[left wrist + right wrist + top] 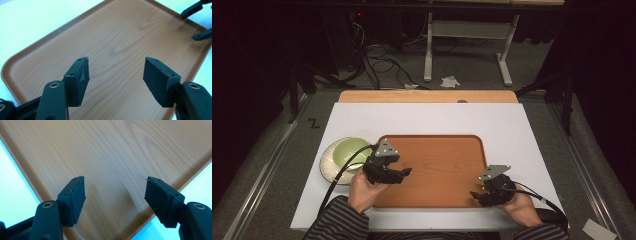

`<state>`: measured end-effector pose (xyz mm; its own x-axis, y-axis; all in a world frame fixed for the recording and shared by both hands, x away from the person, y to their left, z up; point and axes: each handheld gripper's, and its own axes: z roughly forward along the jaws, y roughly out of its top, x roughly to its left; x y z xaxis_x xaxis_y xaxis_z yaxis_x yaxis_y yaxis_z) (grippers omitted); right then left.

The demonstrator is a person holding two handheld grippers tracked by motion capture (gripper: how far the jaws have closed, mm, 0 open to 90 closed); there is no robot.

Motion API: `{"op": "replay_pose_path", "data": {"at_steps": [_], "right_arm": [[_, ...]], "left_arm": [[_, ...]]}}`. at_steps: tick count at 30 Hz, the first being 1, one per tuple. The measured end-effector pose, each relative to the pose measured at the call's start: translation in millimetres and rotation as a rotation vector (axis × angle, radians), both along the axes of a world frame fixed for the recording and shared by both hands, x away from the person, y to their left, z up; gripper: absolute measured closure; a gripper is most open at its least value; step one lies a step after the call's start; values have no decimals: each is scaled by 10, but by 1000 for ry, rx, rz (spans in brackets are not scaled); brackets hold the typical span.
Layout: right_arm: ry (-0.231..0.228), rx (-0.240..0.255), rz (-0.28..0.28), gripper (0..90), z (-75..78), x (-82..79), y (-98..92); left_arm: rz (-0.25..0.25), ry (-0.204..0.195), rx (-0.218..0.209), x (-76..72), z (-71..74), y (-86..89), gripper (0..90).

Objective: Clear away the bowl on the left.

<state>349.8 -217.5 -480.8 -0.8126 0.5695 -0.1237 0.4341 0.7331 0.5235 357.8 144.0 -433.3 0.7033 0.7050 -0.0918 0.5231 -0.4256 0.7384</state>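
A wooden tray (437, 165) is shown lying on a white sheet (422, 117) that covers the table, near the person's edge. The left gripper (404, 172) is held over the tray's left part, its jaws spread apart with nothing between them; in the left gripper view the tray's bare wood grain (117, 42) is seen between and beyond the two pads (81, 80). The right gripper (476, 196) is held at the tray's near right corner, its jaws likewise spread and empty; in the right gripper view the tray's rim (25, 170) is seen running beneath them, with the white sheet (12, 202) on either side. A green bowl (349, 151) is set on a pale plate (328, 165) just beside the tray's left edge, behind the left gripper's cable. Neither the tray nor the bowl is touched by a gripper.
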Motion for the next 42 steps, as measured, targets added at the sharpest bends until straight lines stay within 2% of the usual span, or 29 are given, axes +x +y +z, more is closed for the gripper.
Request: {"op": "replay_pose_path", "data": {"at_steps": [4, 7, 13, 18, 25, 33, 42], "right_arm": [[1, -1, 2, 343, -2, 1, -1], [2, -3, 3, 344, -5, -4, 4], [5, -3, 4, 343, -1, -1, 0], [1, -1, 4, 343, 0, -6, 5], [3, -5, 4, 344, -1, -8, 4], [1, -3, 3, 344, -4, -6, 5], [1, -4, 4, 343, -5, -6, 6]], "left_arm": [[-6, 46, -21, 23, 2, 26, 336], [-3, 48, -19, 24, 15, 46, 333], [28, 31, -22, 32, 33, 95, 347], [52, 11, -3, 41, 33, 134, 346], [69, 3, 7, 55, 24, 158, 344], [84, -1, 3, 67, 37, 201, 343], [113, -4, -20, 84, 66, 285, 343]]}}
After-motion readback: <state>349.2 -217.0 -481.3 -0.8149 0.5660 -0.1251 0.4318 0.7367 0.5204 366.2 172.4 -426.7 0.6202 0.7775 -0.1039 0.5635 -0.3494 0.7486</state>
